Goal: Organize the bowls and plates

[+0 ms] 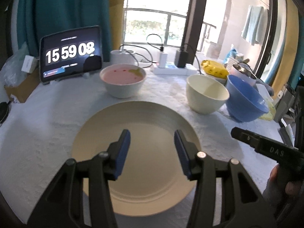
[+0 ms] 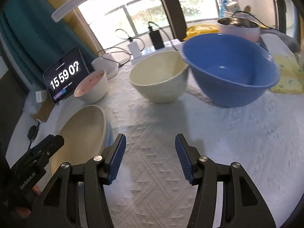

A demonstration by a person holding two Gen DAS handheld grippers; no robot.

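Left hand-held gripper (image 1: 152,142) part open, holding nothing, hovers directly over cream plate (image 1: 95,133) on tabletop (image 1: 47,114). Right hand-held gripper (image 2: 150,146) likewise empty, over bare cloth; cream bowl (image 2: 159,77) and blue bowl (image 2: 229,70) lie ahead, nearer it.

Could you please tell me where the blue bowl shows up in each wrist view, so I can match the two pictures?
Left wrist view: the blue bowl sits at the right edge, just right of the cream bowl.
Right wrist view: the blue bowl fills the upper right, again just right of the cream bowl.
Shared landmark: the tablet showing a clock, at the table's far left in both.
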